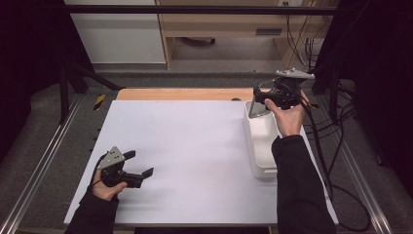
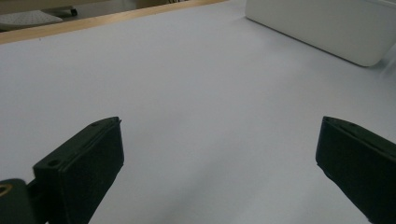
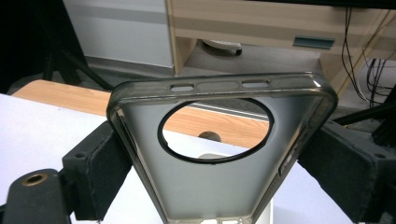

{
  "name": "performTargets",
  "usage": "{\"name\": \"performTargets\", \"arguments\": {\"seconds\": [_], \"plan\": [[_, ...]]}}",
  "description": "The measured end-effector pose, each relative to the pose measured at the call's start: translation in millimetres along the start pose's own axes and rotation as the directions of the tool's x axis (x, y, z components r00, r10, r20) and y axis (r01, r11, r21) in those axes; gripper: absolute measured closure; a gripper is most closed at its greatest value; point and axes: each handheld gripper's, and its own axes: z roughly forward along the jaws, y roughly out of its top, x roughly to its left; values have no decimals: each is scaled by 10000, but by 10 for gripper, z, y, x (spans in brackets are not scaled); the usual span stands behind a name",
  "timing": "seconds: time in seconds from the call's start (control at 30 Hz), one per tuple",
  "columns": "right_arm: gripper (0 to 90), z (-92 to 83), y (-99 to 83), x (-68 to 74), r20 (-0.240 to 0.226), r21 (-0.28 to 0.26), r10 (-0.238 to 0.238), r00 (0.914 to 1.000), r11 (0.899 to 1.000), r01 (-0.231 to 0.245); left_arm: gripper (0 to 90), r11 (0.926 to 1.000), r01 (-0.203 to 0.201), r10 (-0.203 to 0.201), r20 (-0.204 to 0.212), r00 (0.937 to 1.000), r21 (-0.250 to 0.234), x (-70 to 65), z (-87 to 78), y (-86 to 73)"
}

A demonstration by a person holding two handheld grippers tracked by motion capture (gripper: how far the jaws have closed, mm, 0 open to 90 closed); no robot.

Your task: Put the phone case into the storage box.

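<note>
The right gripper (image 1: 259, 100) was held above the far end of the white bin (image 1: 259, 146), at about two o'clock on the white table (image 1: 195, 146). Its jaws were closed on the two long edges of a phone case (image 3: 219, 149), which stood almost upright between them, the round camera hole at the top. In the high view the phone case (image 1: 258, 109) hung just over the bin's far rim; whether it touched the bin could not be told.

The case looked thin, smoky-clear and most likely of soft plastic. It was probably very light and would bend or bow if squeezed hard across its width. Its smooth sides might slip on the pads, so a hold low on the straight edges, away from the thin ring around the hole, seemed safest.

The left gripper (image 1: 141, 165) rested low at about seven o'clock, jaws wide apart, with nothing between them.

No brand, label or writing could be read on the case or the bin.
</note>
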Motion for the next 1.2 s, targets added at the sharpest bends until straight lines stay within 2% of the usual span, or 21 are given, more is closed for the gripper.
{"name": "performTargets", "arguments": {"seconds": [0.3, 0.5, 0.73, 1.2], "plan": [[117, 220, -40, -44, 467, 114, 268, 9985, 9996, -274, 5, 10000, -18, 17, 13, 10000, 43, -1, 15, -4], [117, 332, -69, -74, 622, 132, 512, 9968, 9986, -521, 5, 9999, -56, 55, 42, 10000, 84, -6, 22, -6], [117, 474, -114, -86, 978, 230, 610, 9933, 9977, -636, 5, 9999, -54, 54, 51, 10000, 96, -6, 27, -8], [116, 754, -275, -108, 1400, 609, 791, 9870, 9942, -883, 5, 9999, -69, 68, 62, 10000, 118, -6, 33, -13]]}}
